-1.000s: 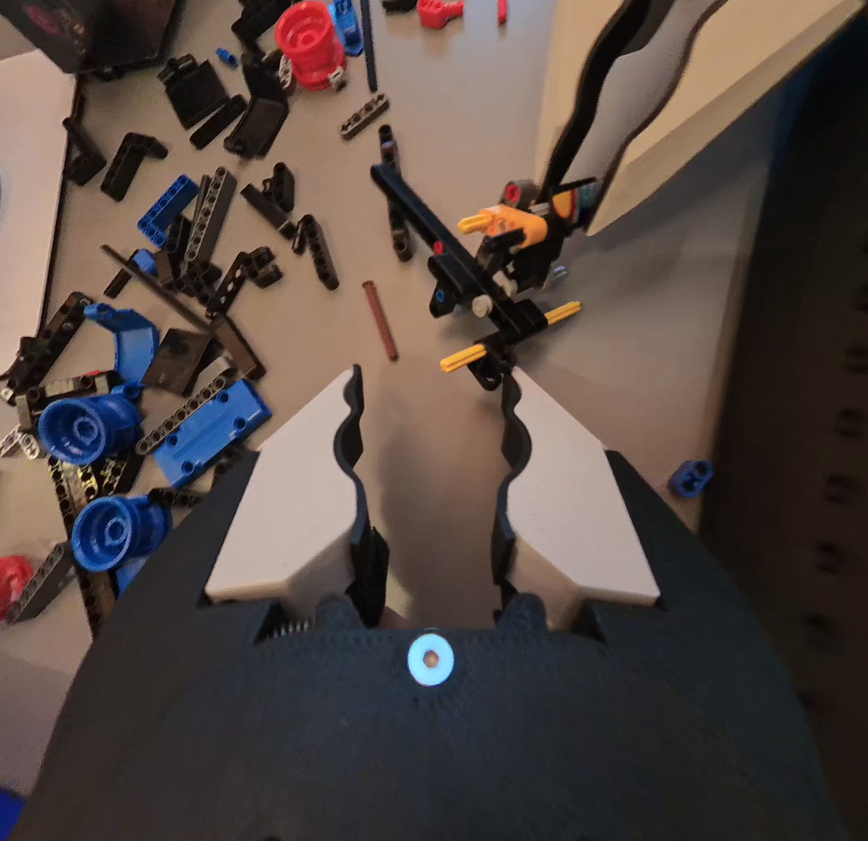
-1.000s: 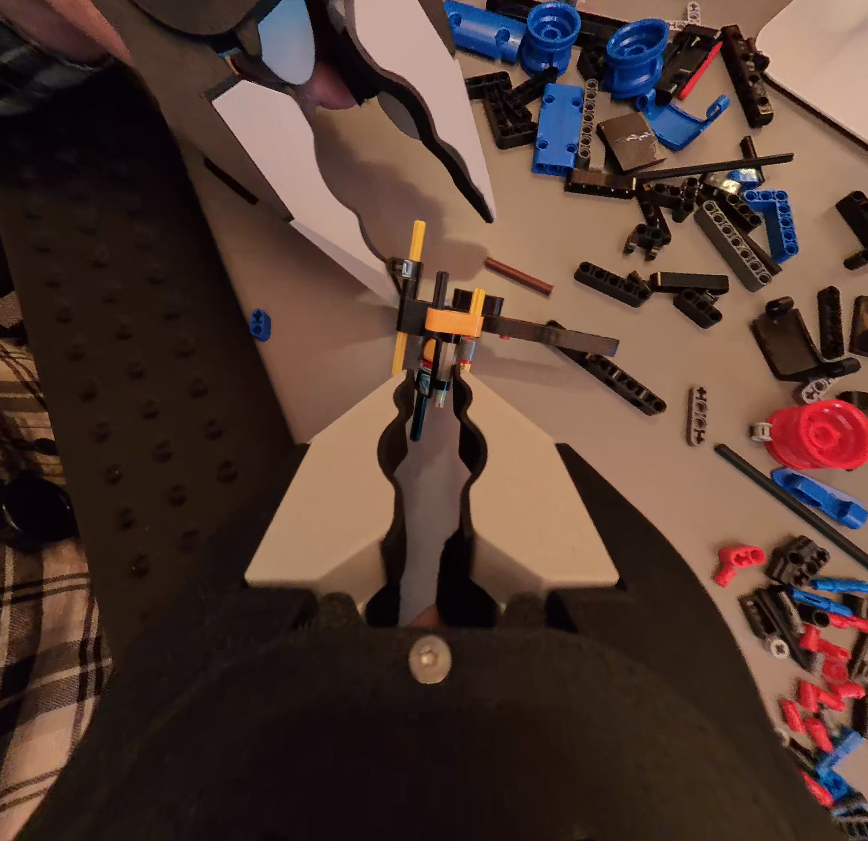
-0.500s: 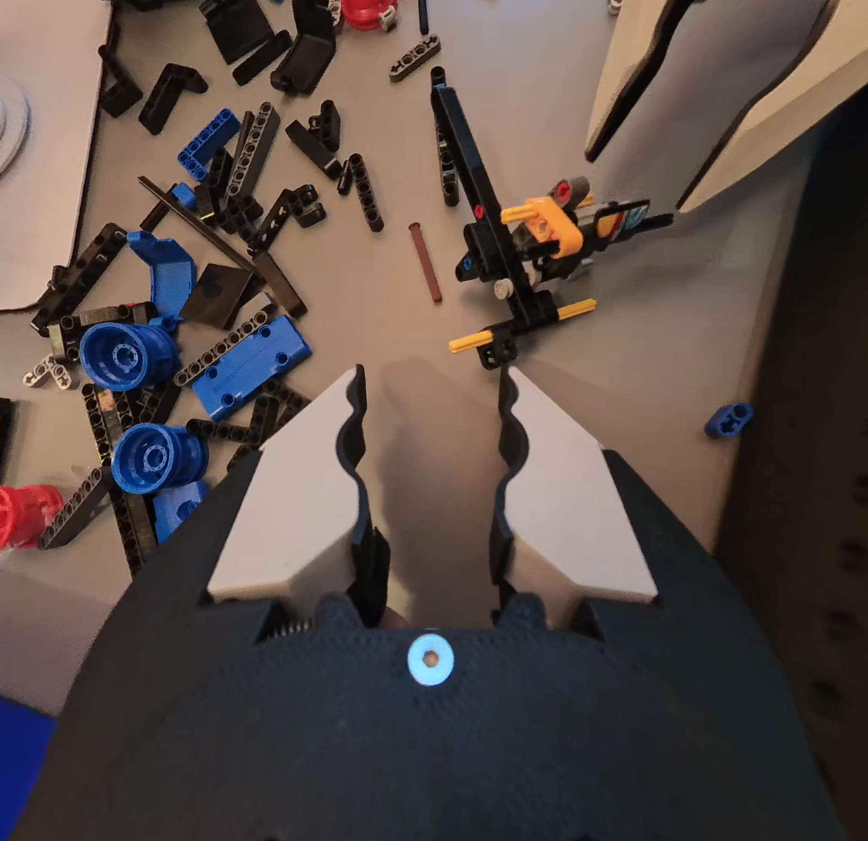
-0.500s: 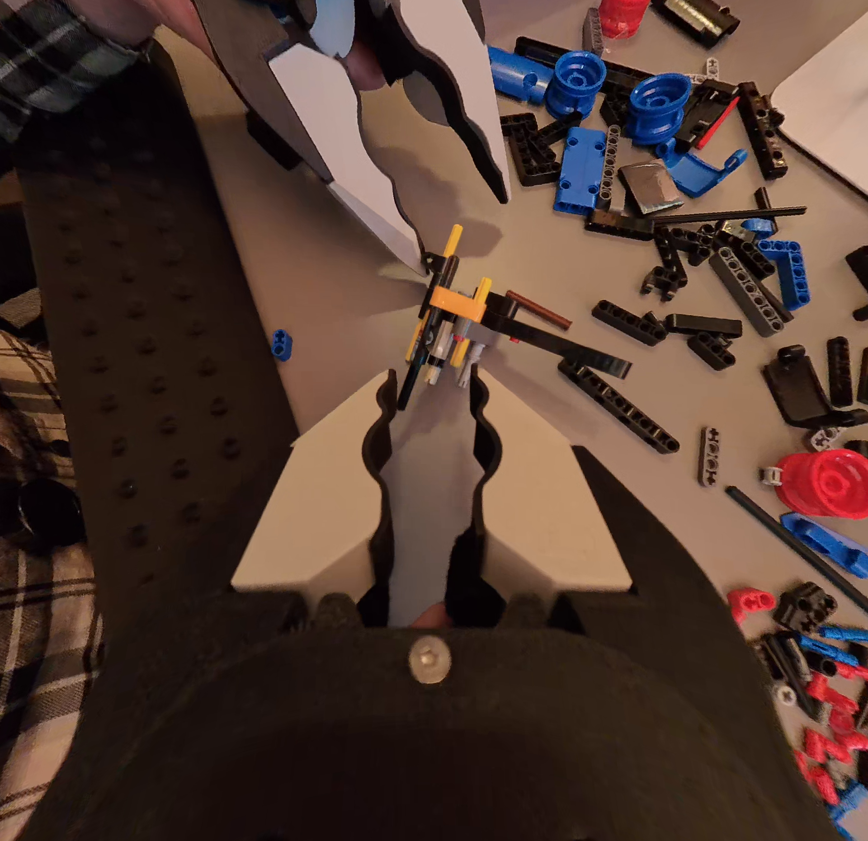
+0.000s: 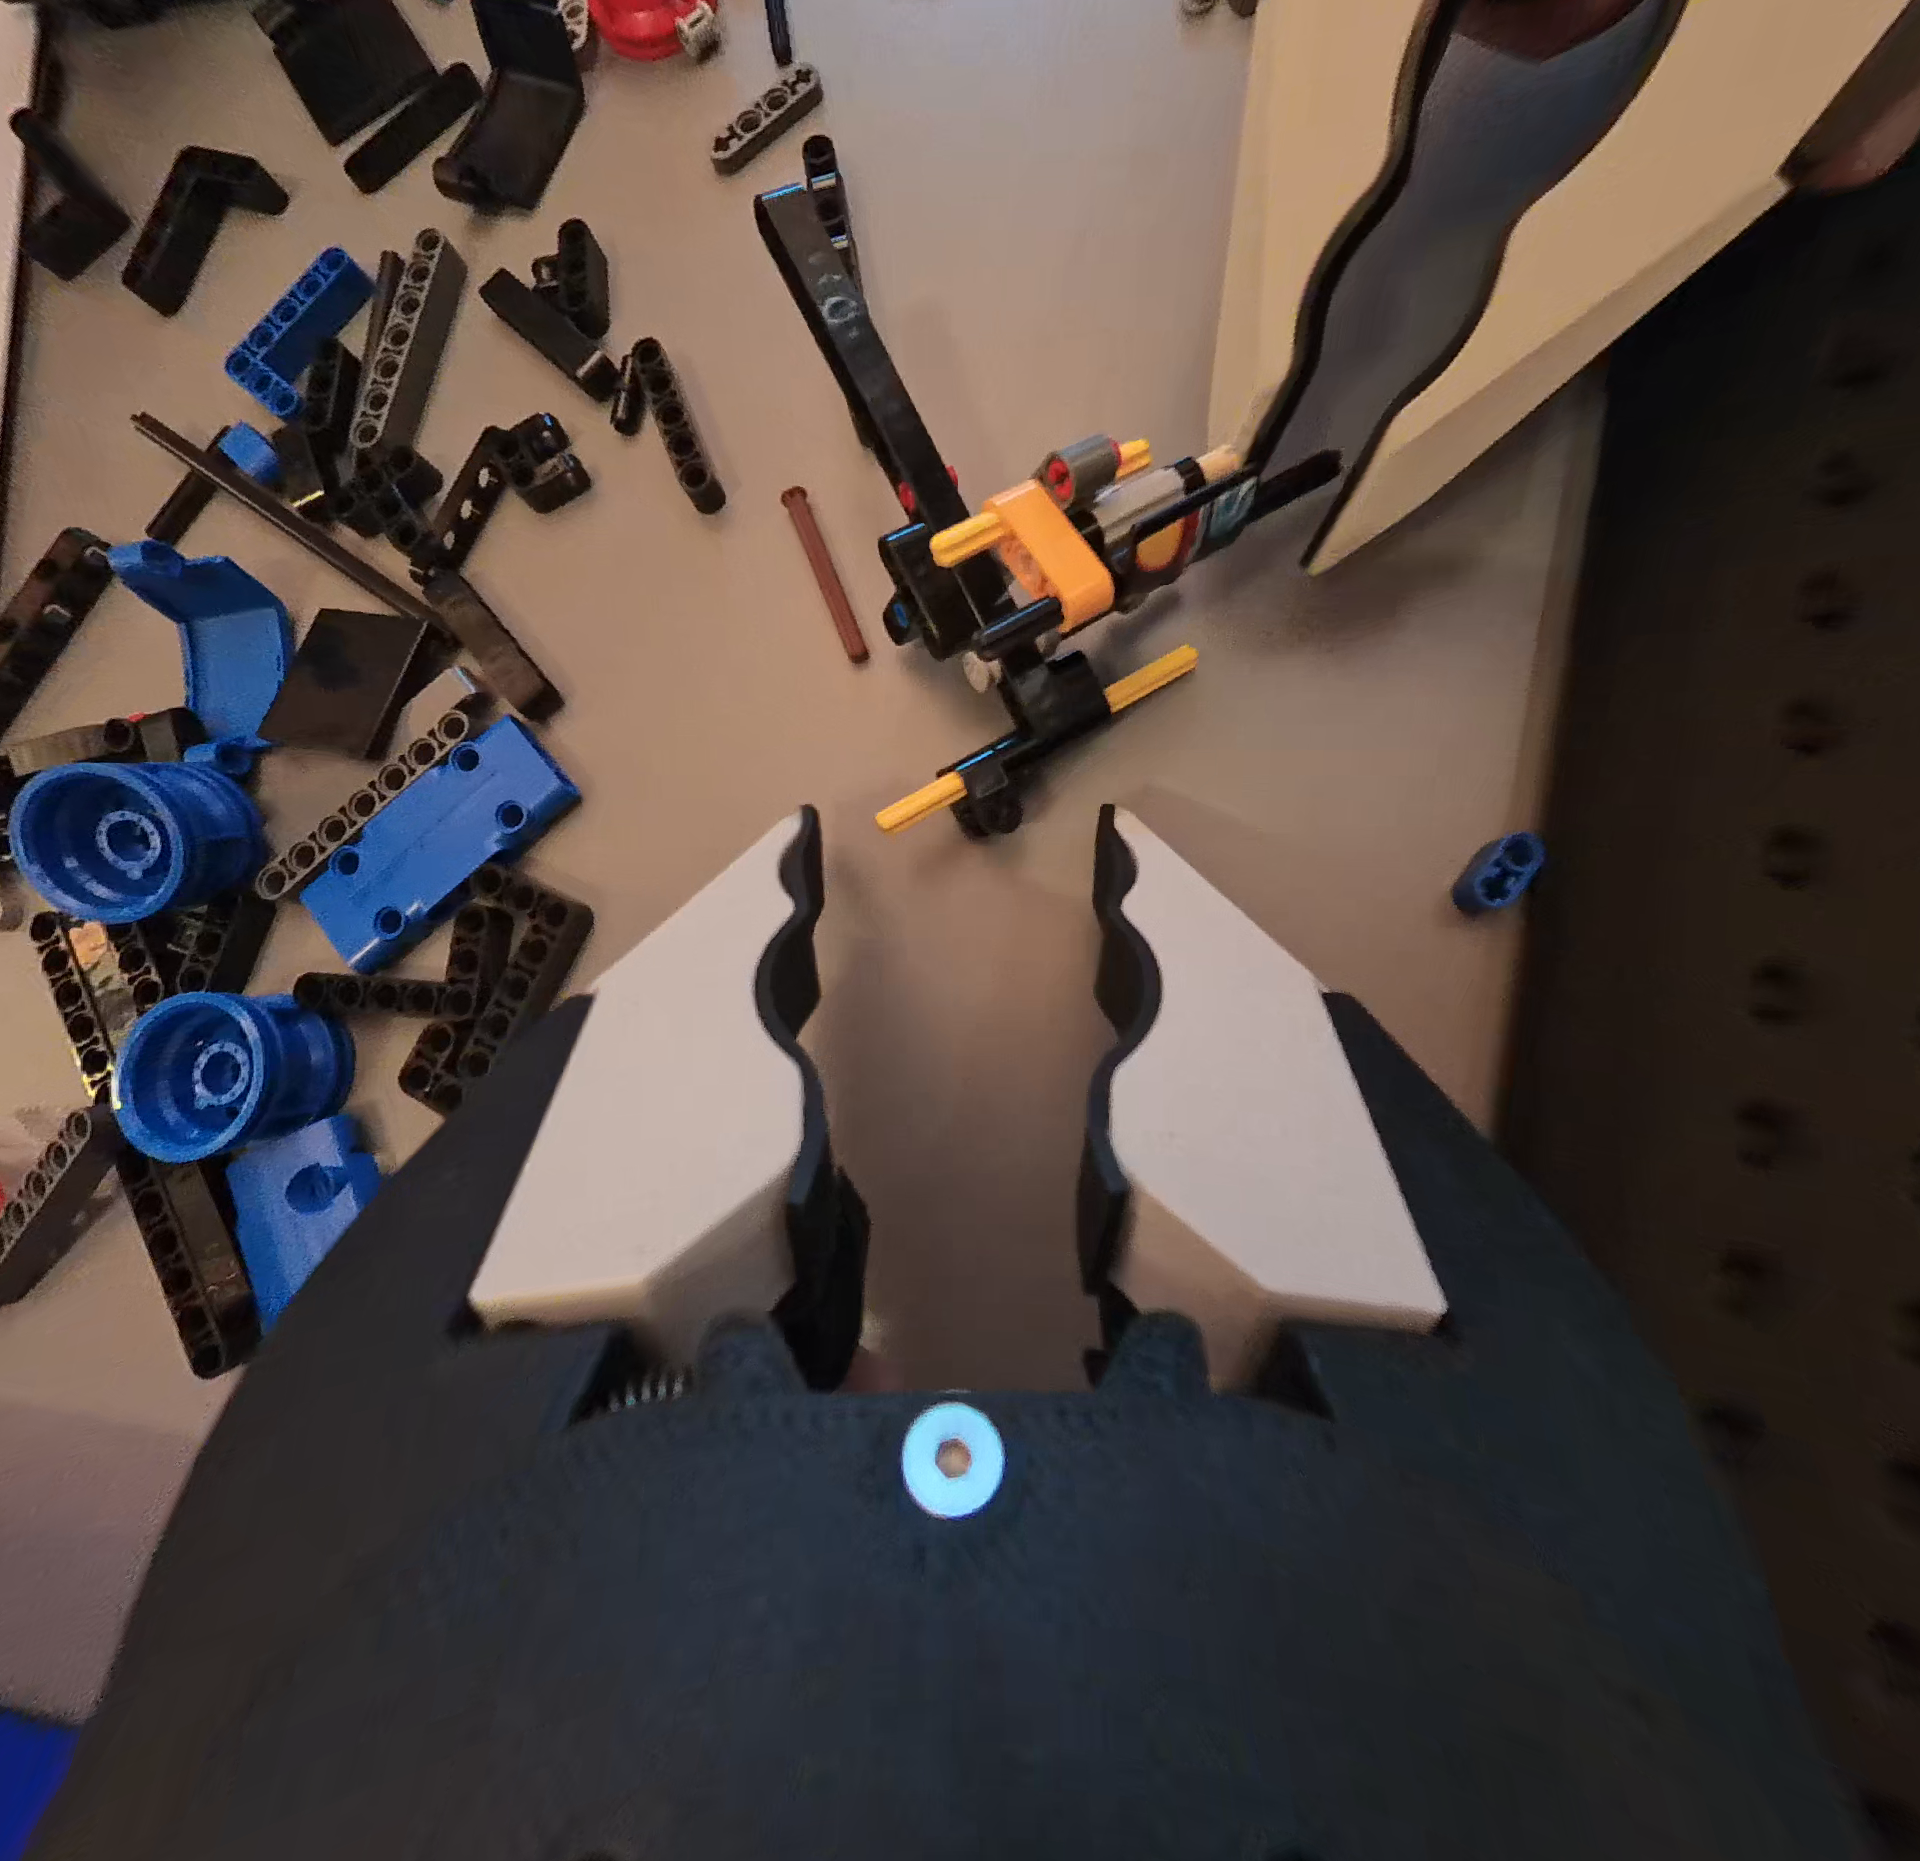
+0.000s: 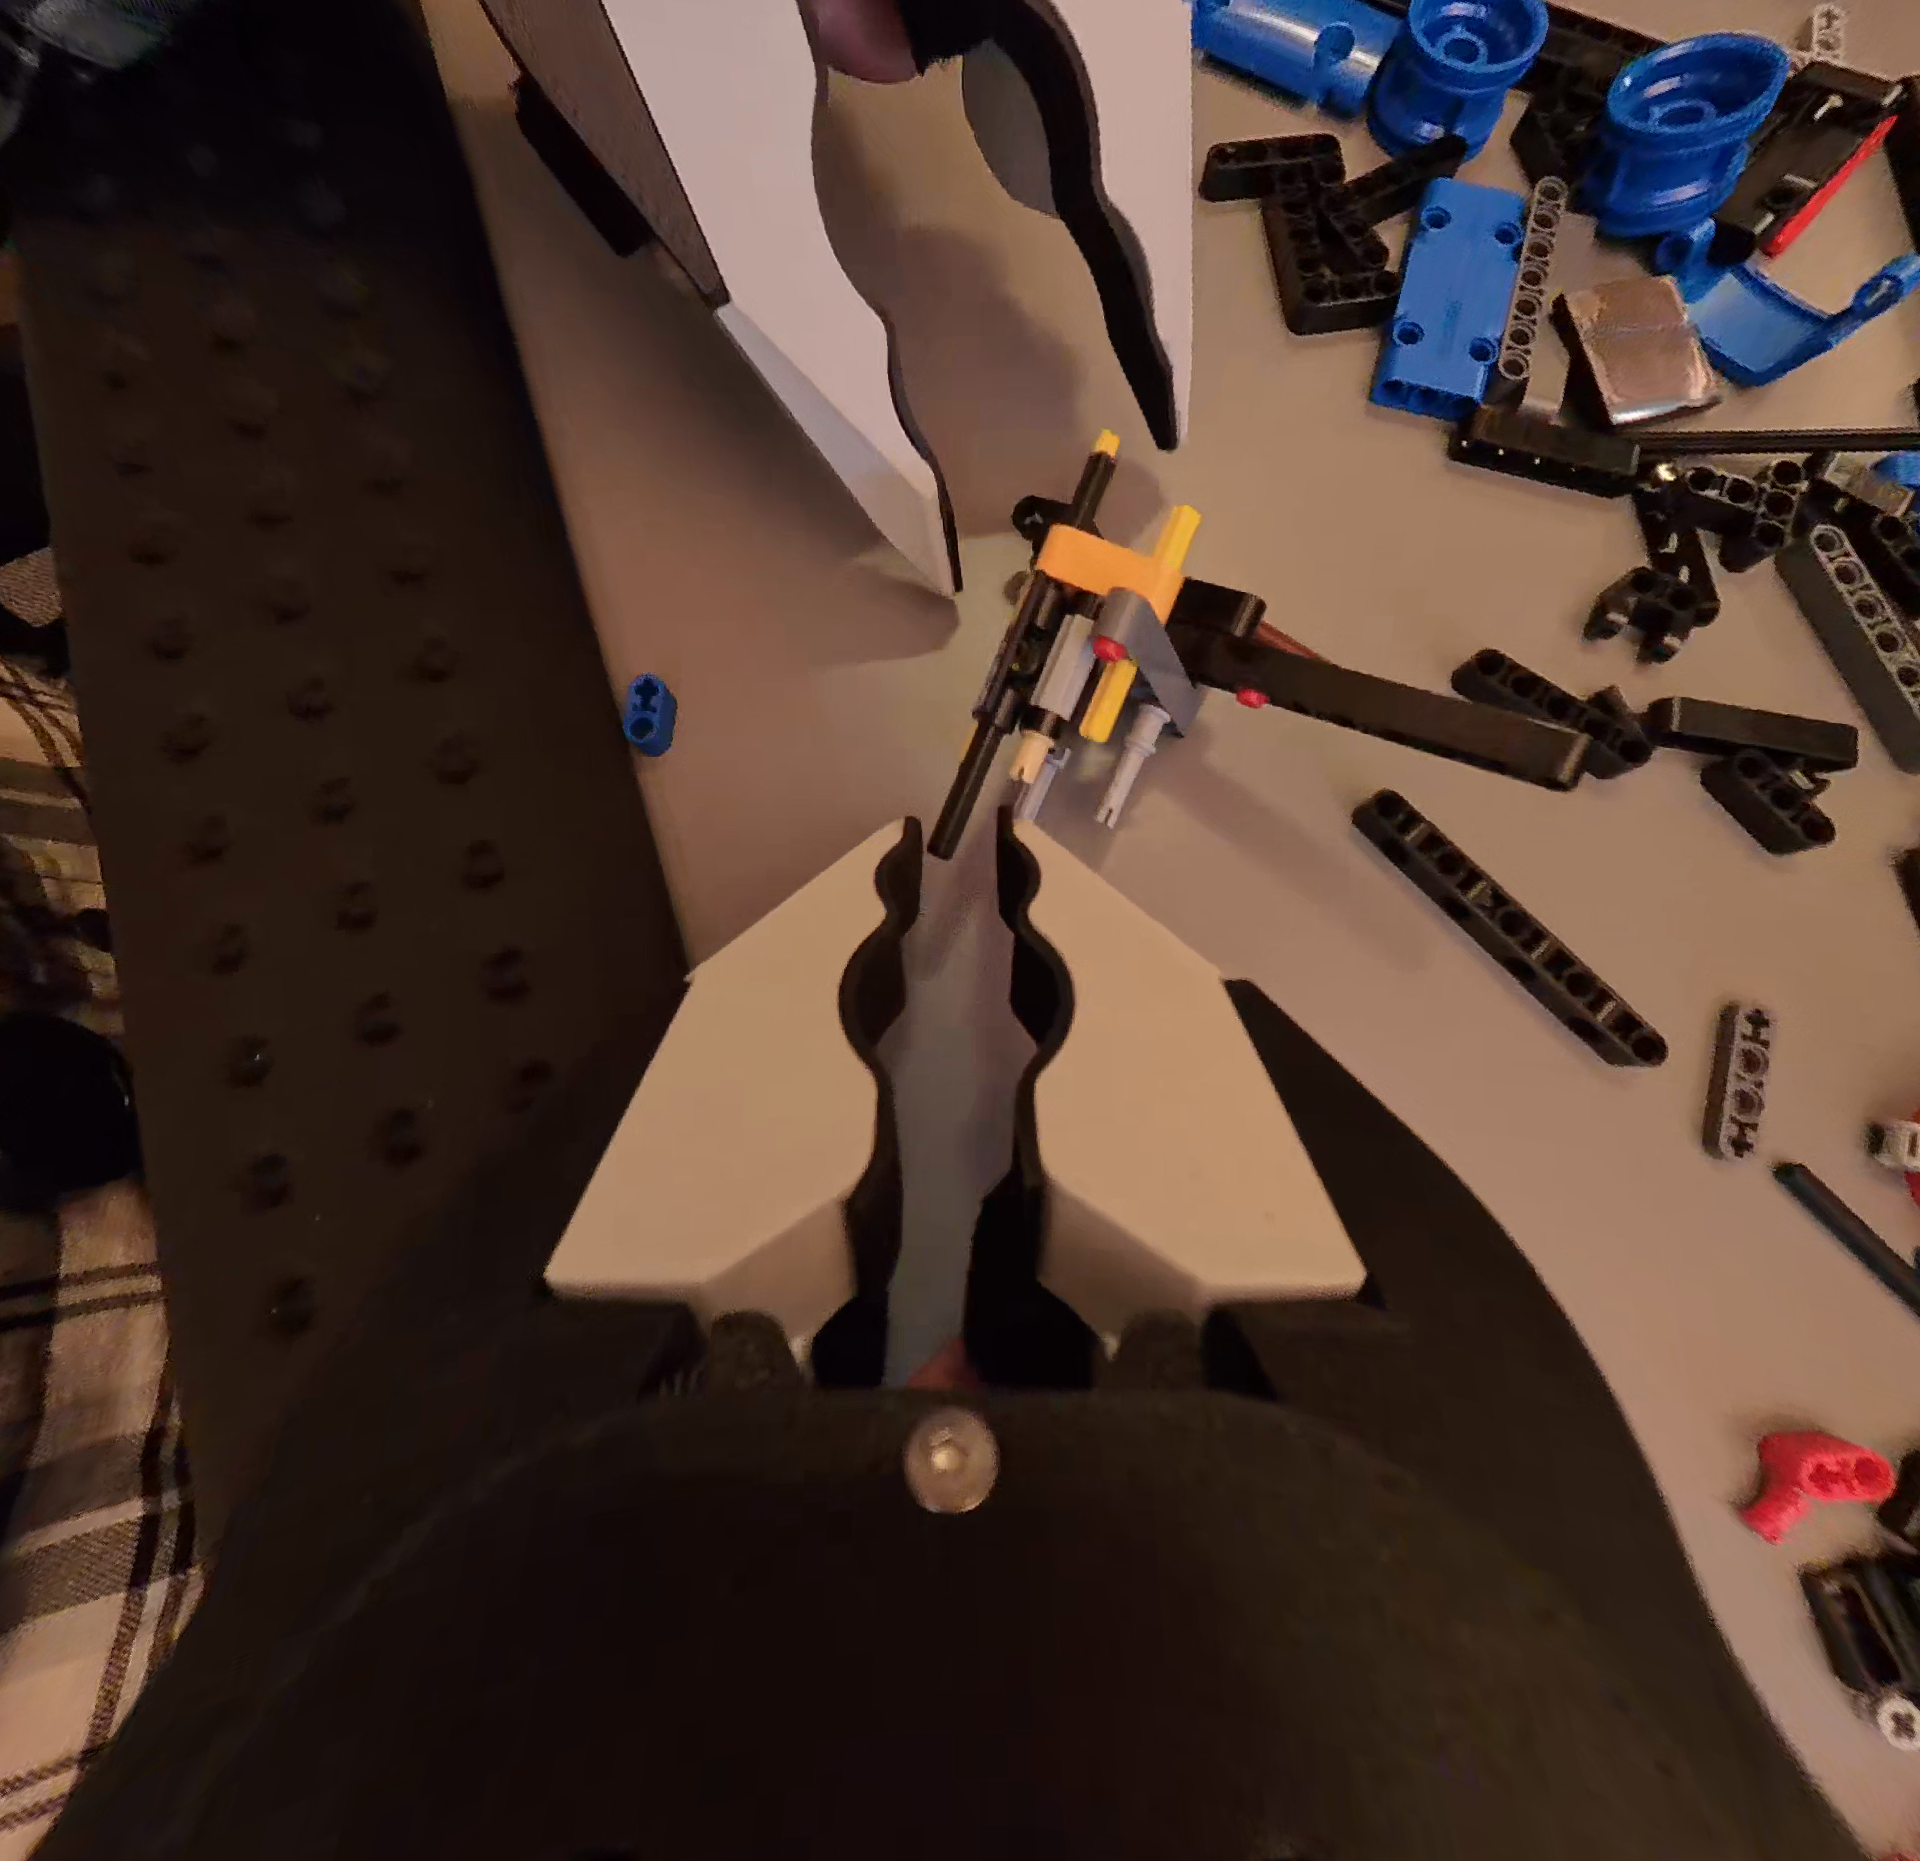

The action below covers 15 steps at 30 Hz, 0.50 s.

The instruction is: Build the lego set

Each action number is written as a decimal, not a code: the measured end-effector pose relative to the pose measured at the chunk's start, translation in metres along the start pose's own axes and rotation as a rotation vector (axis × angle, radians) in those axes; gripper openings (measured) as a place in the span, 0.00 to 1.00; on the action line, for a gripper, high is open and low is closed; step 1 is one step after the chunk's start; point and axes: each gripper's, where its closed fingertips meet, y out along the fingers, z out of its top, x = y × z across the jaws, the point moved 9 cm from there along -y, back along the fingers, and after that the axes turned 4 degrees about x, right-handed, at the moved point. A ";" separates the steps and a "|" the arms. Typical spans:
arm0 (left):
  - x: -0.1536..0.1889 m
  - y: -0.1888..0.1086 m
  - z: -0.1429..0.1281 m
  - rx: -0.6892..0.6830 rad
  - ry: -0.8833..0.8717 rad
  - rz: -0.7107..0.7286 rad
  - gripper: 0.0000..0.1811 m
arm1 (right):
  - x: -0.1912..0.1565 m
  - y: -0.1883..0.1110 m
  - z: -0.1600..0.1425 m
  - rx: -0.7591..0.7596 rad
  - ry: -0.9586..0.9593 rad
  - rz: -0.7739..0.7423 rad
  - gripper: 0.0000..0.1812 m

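The half-built Lego assembly (image 5: 1023,575) lies on the grey bench (image 5: 1039,201), its orange connector (image 6: 1107,562) uppermost. The left gripper (image 5: 954,824) hangs spread and empty, its tips just short of the yellow axle (image 5: 1023,741). The right gripper (image 6: 956,824) is narrowed around the tip of the black axle (image 6: 992,715) at twelve o'clock; I cannot tell whether it pinches. Loose blue wheel hubs (image 5: 130,840) sit toward nine o'clock.
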 end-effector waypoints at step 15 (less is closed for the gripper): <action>0.001 -0.004 -0.006 -0.021 0.011 -0.021 0.26 | -0.009 0.017 0.018 0.050 -0.031 0.024 0.03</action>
